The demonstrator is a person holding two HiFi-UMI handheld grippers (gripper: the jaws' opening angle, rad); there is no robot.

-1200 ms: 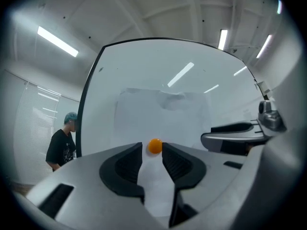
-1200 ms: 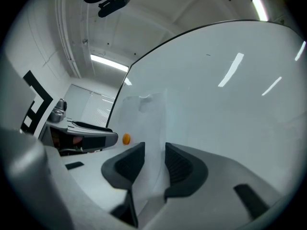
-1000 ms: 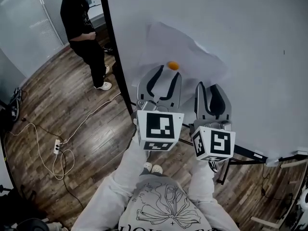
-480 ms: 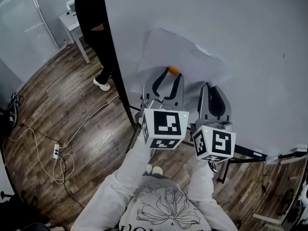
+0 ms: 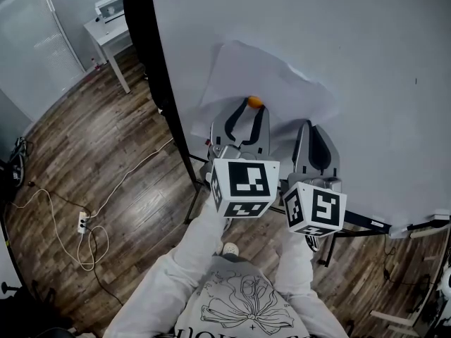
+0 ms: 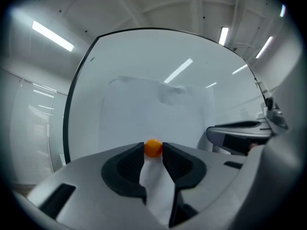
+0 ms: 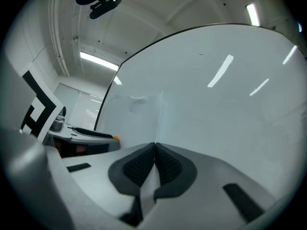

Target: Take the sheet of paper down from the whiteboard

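A: How is the sheet of paper (image 5: 282, 83) lying?
B: Flat on the whiteboard (image 5: 366, 41), long axis unclear. The left gripper (image 5: 248, 108) is closing on its orange magnet (image 6: 153, 147), and the right gripper (image 7: 154, 145) is pinched tight on its lower edge.

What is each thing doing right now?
left gripper: jaws closing on the orange magnet.
right gripper: shut on the sheet of paper, at its edge.
orange magnet: holding the sheet of paper on the whiteboard.
sheet of paper: wrinkled, not yet down.
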